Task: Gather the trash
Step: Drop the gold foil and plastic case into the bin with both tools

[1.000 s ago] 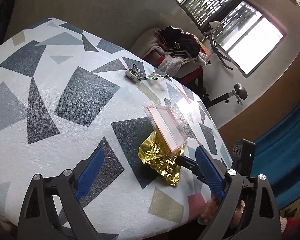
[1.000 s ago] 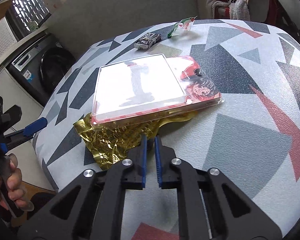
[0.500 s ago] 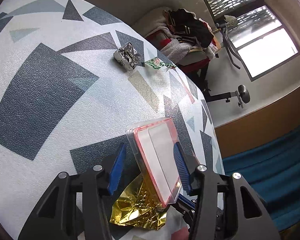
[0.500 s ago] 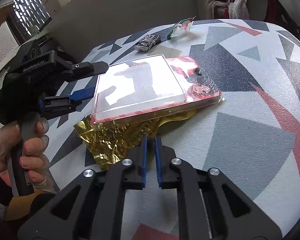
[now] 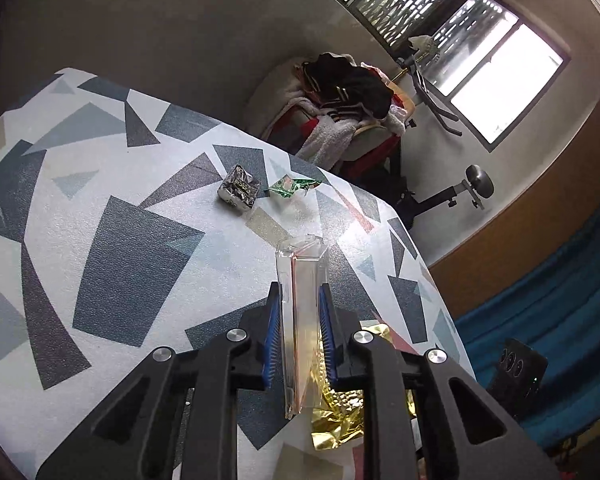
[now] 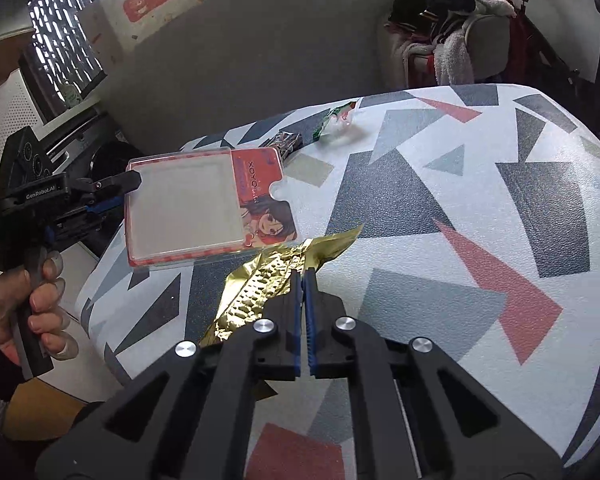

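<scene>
I hold the plastic package (image 5: 302,320) clamped edge-on in my left gripper (image 5: 299,312), lifted clear off the table (image 5: 120,240). My right gripper (image 6: 302,280) pinches the gold wrapper (image 6: 268,280) near the table's edge.

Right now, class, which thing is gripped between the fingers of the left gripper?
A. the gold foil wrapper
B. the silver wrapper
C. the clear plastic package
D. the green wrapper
C: the left gripper is clamped on the edge of the clear plastic package, lifted off the table.
</scene>
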A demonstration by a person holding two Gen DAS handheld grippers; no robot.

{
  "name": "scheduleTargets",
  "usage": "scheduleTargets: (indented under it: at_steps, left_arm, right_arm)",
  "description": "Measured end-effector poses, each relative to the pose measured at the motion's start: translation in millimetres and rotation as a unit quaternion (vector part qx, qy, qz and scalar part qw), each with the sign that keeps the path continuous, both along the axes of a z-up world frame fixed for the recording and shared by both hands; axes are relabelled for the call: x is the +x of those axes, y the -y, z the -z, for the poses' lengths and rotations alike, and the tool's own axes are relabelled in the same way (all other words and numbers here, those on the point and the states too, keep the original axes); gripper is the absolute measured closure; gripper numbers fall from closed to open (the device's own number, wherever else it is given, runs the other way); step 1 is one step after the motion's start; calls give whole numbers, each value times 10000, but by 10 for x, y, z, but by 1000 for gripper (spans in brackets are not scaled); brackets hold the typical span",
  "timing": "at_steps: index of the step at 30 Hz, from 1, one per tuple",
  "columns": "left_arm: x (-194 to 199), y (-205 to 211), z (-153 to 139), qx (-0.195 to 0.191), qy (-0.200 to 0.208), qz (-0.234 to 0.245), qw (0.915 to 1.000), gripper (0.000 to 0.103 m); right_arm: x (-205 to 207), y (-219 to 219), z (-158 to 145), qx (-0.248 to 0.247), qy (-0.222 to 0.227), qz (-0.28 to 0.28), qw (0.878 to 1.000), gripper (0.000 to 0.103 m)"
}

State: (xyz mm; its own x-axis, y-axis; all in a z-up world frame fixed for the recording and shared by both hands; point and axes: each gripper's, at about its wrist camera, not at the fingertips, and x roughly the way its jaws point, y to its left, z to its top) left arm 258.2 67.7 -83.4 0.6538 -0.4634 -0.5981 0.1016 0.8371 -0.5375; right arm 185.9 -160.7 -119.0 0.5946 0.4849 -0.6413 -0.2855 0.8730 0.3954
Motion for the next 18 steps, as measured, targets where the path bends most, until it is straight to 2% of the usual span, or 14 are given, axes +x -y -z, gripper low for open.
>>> scheduleTargets:
  at_steps: [10,18]
  left_arm:
    - [-590,-20,-466,395,141,374,9984,85]
    - [-1152,-133,-619,766,24,404,9962,89]
  right_arm:
    - [-420,91,-348,-217,490,-110,9985,96]
    - [-777,133,-495,-344,727,-201,9966,97]
